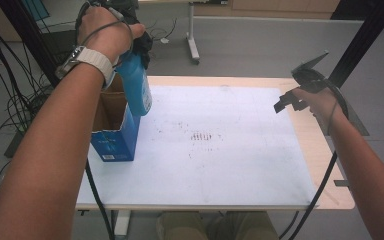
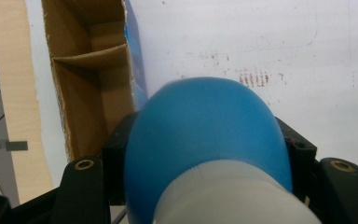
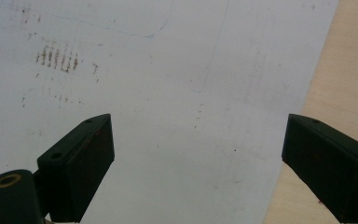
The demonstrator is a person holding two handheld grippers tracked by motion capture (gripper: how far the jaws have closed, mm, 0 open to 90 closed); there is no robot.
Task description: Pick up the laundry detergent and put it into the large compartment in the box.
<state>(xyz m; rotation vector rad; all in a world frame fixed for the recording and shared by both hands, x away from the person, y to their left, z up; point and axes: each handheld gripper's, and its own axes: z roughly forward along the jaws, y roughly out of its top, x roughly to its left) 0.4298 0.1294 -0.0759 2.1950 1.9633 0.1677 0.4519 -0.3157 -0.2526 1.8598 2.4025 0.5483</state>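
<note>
Above the open top of the blue cardboard box [image 1: 116, 140], at the left side of the table, your left gripper [image 1: 139, 47] holds a blue plastic bottle [image 1: 136, 87], bottom end down and tilted slightly toward the box. In the left gripper view the jaws are clamped on the bottle [image 2: 205, 135] just past its white cap [image 2: 233, 196]; the rounded blue body swells out beyond them.

Handling, as a judgement: the bottle looks like smooth, rigid plastic, likely light to moderate in weight; whether it is full cannot be told. The glossy curved wall will tend to slip or swing in flat pads, so the narrow part near the cap, where you hold it now, is the sound place: the shoulder widens below the jaws and stops it sliding through. Not fragile; a short drop would do little.

The box [image 2: 91, 74] is thin corrugated card with a divider inside and a torn rim; it will shift or tip if the bottle catches the edge.

Your right gripper [image 1: 292, 100] hovers over the right part of the white mat [image 1: 220, 165], jaws wide and empty, well apart from the box.
</note>
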